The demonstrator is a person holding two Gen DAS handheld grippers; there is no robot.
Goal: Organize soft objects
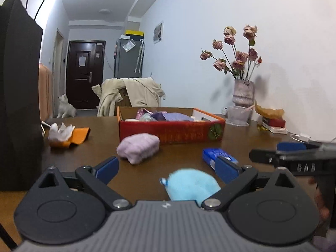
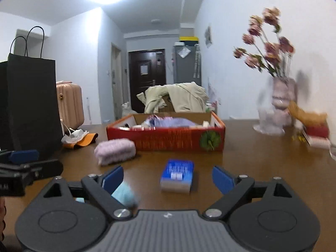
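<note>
Two open grippers, several loose things, one easy mix-up

Both of my grippers stand spread wide with nothing between the pads. My left gripper (image 1: 168,168) has the light blue soft item (image 1: 192,183) lying on the table (image 1: 252,145) just ahead of its fingers, close to the right one; my right gripper (image 2: 168,178) points at the blue pack (image 2: 177,174), which sits between its fingers but apart from both. The lilac rolled cloth (image 1: 138,148) lies just in front of the red box (image 1: 172,132), and further left a white crumpled piece (image 1: 59,132) rests on an orange cloth (image 1: 80,136). The box already holds some lilac and purple fabric.

My main worry is that the two grippers sit close side by side, so if both reach for the light blue item they may knock fingers or shove it off line. The blue pack looks stiff, not soft; closing on it by mistake would sort the wrong thing. The light blue item is blurred and low, so a shallow pinch may only catch fluff and slip. Swinging right risks the vase of roses (image 1: 243,92).
</note>
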